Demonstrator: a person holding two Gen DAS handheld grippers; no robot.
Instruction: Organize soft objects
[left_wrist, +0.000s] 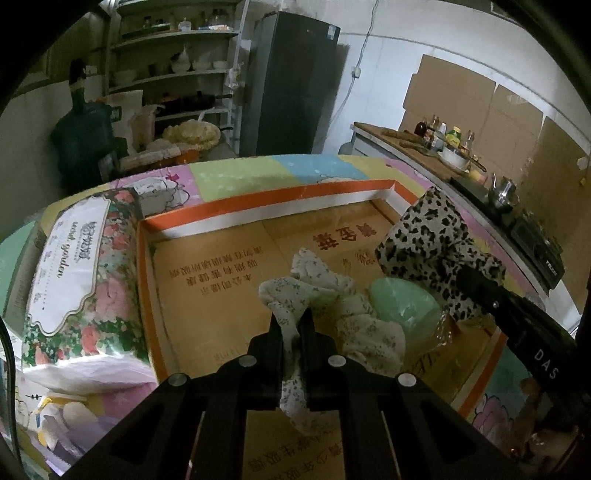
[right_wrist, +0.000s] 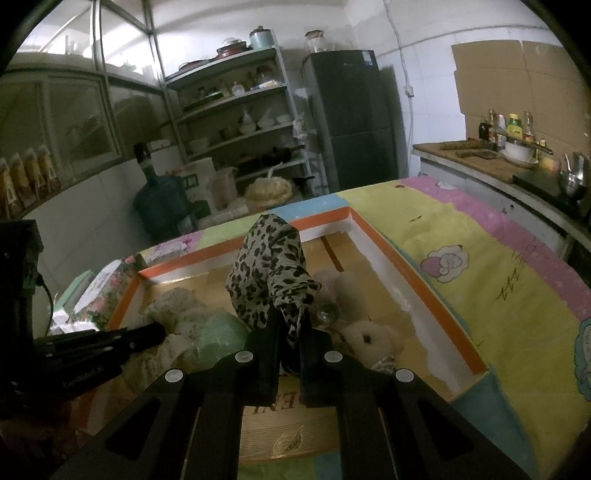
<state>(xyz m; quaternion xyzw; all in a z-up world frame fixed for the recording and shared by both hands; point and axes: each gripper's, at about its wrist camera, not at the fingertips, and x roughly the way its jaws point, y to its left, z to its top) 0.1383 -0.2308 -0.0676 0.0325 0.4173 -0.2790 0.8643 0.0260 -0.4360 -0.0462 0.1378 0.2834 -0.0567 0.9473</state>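
Note:
A shallow cardboard box with an orange rim (left_wrist: 258, 206) (right_wrist: 391, 254) lies on a pastel patchwork cloth. My left gripper (left_wrist: 291, 314) is shut on a white floral cloth (left_wrist: 306, 280), which trails down between its fingers over the box floor. My right gripper (right_wrist: 290, 321) is shut on a leopard-print scarf (right_wrist: 269, 266) (left_wrist: 432, 240) and holds it bunched above the box. A pale green soft object (left_wrist: 402, 299) (right_wrist: 218, 332) lies between the two cloths. A cream teddy bear (right_wrist: 369, 338) lies in the box beside the right gripper. The right gripper's arm (left_wrist: 517, 317) reaches in from the right.
A floral-wrapped pack (left_wrist: 77, 277) stands at the box's left side. Behind are metal shelves (right_wrist: 236, 122), a dark fridge (right_wrist: 354, 118) and a blue water jug (right_wrist: 162, 203). A counter with bottles, a bowl and a kettle (right_wrist: 517, 155) runs along the right wall.

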